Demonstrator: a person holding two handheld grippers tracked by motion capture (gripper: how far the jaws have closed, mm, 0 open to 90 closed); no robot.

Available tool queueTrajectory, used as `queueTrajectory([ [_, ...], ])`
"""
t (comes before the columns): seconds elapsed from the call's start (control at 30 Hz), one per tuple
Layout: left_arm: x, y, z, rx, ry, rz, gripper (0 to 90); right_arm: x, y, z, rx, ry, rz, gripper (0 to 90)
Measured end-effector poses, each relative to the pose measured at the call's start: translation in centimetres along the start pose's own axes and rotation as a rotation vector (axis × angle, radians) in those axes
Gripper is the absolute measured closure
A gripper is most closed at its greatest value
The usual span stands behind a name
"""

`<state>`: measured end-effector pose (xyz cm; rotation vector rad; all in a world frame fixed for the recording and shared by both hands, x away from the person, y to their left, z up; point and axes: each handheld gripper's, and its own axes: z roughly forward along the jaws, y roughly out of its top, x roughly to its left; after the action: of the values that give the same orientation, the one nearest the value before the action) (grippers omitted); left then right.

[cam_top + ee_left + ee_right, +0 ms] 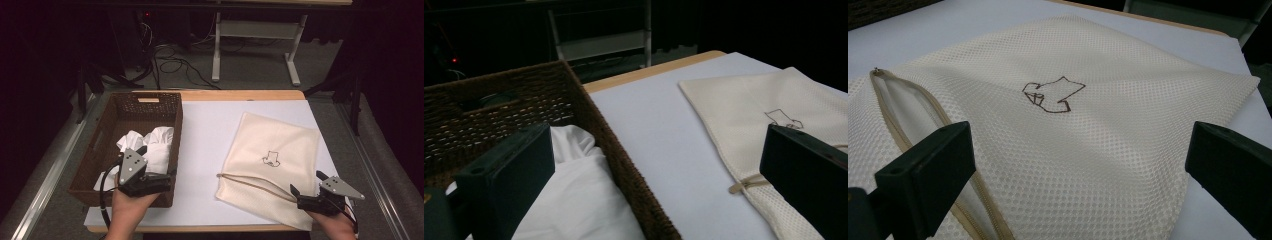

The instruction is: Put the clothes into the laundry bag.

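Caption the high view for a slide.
Left tool over basket of white cloth; right tool open above mesh bag.

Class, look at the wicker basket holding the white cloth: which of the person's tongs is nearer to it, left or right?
Left. The left tongs hang open over the basket by its near right wall, beside the white cloth. The right tongs sit open across the table, over the mesh bag.

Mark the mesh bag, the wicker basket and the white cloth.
mesh bag (pixel 280 145), high view, bare mesh above its printed mark.
wicker basket (pixel 176 125), high view, right wall.
white cloth (pixel 579 200), left gripper view, smooth fold.
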<state>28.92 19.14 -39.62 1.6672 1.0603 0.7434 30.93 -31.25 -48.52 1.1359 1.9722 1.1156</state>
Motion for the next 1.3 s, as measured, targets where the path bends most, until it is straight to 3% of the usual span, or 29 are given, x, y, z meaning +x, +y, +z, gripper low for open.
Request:
queueTrajectory([
  [0.2, 1.9, -0.1, -0.9, -0.014, 0.054, -0.025, 1.6, -0.1, -0.1, 0.0, 0.001, -0.004, 0.006, 0.2],
  [0.43, 4.7, -0.4, -2.5, -0.041, 0.123, -0.081, 1.6, -0.1, -0.1, 0.1, 0.005, -0.003, 0.004, 0.3],
  [0.63, 5.7, -0.8, -2.8, -0.051, 0.145, -0.109, 2.7, -0.2, -0.1, 0.2, 0.012, -0.004, 0.010, 0.3],
  [0.77, 5.7, -0.3, -1.8, -0.032, 0.123, -0.128, 2.7, -0.1, -0.1, 0.2, 0.008, 0.000, 0.022, 0.3],
  [1.03, 6.2, 0.6, 0.9, 0.030, 0.144, -0.121, 1.7, -0.5, -0.1, 0.2, 0.005, 0.000, 0.030, 0.3],
  [1.3, 7.0, 0.9, 3.8, 0.026, 0.159, -0.149, 2.1, -0.5, -0.1, 0.3, 0.009, 0.001, 0.027, 0.2],
])
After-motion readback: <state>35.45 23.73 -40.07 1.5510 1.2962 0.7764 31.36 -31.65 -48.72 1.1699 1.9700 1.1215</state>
